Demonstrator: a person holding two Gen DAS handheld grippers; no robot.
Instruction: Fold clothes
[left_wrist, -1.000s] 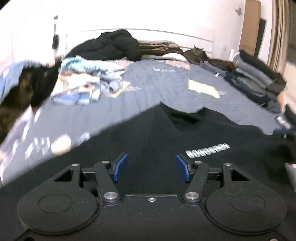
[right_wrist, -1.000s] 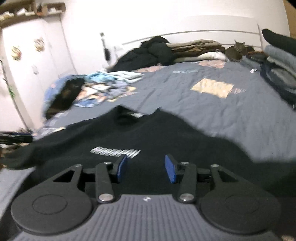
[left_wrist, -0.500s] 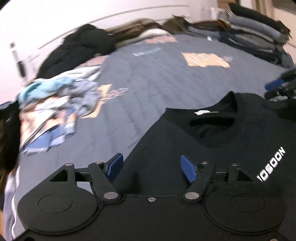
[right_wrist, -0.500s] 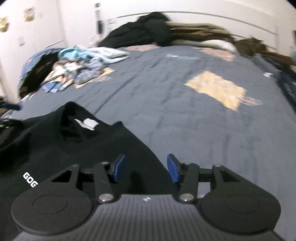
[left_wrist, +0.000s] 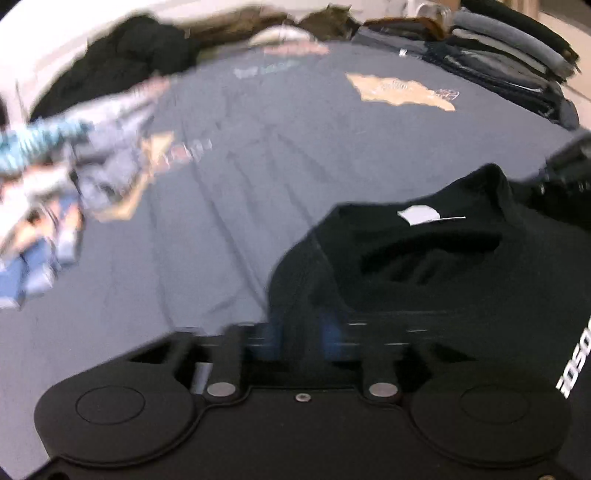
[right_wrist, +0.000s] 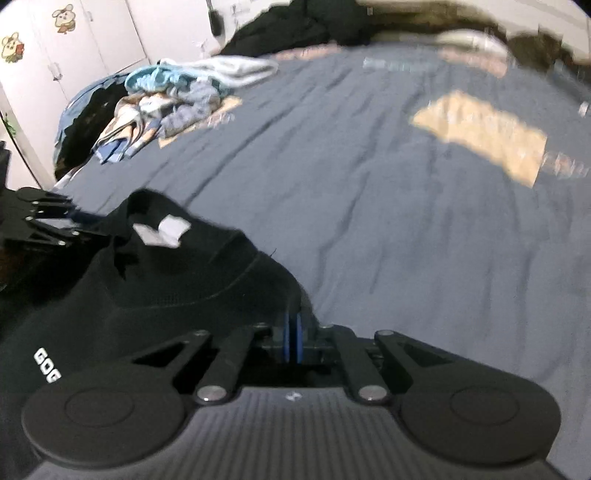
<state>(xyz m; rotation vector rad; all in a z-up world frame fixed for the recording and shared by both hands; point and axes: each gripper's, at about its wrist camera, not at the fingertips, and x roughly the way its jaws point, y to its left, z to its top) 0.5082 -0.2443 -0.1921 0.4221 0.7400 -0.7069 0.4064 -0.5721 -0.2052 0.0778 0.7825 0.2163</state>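
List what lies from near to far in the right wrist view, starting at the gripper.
right gripper → black shirt → blue bedspread → heap of unfolded clothes → dark jacket by the headboard

One black sweatshirt lies on one bed, with one white neck label showing. Two tongs are in view: the right tongs and the left tongs. One heap of loose pale clothes sits on the bed, one stack of folded dark clothes, one tan patch on the cover, and two cartoon stickers on the wardrobe.
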